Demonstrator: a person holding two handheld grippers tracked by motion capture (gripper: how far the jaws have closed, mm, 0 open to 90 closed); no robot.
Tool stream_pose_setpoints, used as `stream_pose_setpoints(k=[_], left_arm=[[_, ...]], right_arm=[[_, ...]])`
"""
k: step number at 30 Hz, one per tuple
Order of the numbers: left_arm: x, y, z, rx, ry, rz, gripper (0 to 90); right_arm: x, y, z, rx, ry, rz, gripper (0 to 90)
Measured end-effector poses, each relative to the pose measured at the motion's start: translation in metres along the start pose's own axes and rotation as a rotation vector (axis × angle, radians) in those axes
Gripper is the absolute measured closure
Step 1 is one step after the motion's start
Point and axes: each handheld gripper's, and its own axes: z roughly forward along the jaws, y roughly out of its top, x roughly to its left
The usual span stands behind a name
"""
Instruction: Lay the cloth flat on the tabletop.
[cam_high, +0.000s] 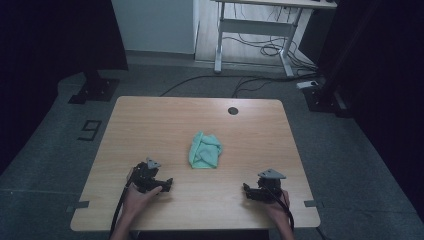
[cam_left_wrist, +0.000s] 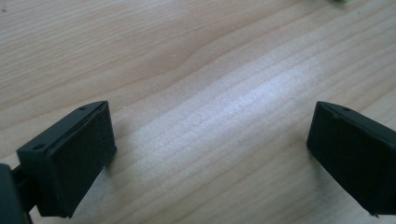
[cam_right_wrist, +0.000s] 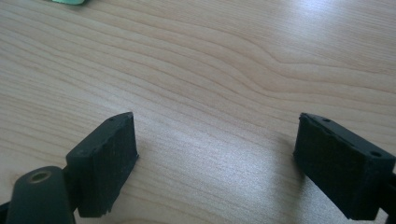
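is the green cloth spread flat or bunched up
Bunched up: the green cloth lies as a small crumpled heap with visible folds mid-table.

Soft green cloth (cam_high: 205, 150) (crumpled) on a smooth, faintly shiny wood-grain table (cam_high: 150, 125).

Lab or studio, black curtains (cam_high: 55, 35), trailing floor cables (cam_high: 260, 47), taped floor marker (cam_high: 90, 130)

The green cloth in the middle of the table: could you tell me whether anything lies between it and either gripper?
Nothing visible does. Only bare wooden table separates the green cloth from the left gripper and the right gripper, both open.
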Motion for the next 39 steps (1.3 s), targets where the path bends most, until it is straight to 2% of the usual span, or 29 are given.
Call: stream_pose_setpoints(k=[3,9,11,12,14,21,23,27,32,35,39], left_arm=[[-0.001,0.0,-0.003,0.003,0.002,0.01,2.9],[-0.007,0.0,-0.01,-0.036,0.075,0.006,14.4],[-0.008,0.0,-0.012,-0.044,0.066,0.006,14.3],[-0.008,0.001,-0.015,-0.058,0.047,0.001,14.5],[-0.009,0.0,-0.019,-0.08,0.038,0.002,14.8],[-0.01,-0.002,-0.035,-0.17,0.035,-0.011,19.4],[-0.009,-0.003,-0.038,-0.178,0.016,-0.008,24.2],[-0.009,-0.004,-0.041,-0.186,0.015,-0.004,25.6],[-0.01,-0.006,-0.039,-0.164,0.027,0.045,22.5],[-0.01,-0.007,-0.039,-0.17,0.028,0.069,20.2],[-0.011,-0.008,-0.039,-0.192,0.063,0.084,20.6]], right_arm=[[0.0,0.0,0.0,0.001,-0.005,0.008,12.8],[0.001,0.0,0.0,-0.003,0.008,-0.003,14.1],[0.001,0.001,0.001,-0.004,0.012,-0.011,14.3],[0.002,0.001,0.001,-0.003,0.016,-0.013,14.4],[0.002,0.001,0.001,-0.005,0.019,-0.015,14.9],[0.003,0.003,0.0,-0.024,0.028,-0.011,16.1],[0.002,0.004,-0.002,-0.037,0.033,-0.001,16.9],[0.001,0.009,-0.005,-0.074,0.048,0.013,18.1],[0.002,0.014,-0.002,-0.089,0.067,0.042,18.7],[0.006,0.018,0.002,-0.101,0.075,0.041,18.7],[0.01,0.03,0.004,-0.121,0.091,0.046,18.8]])
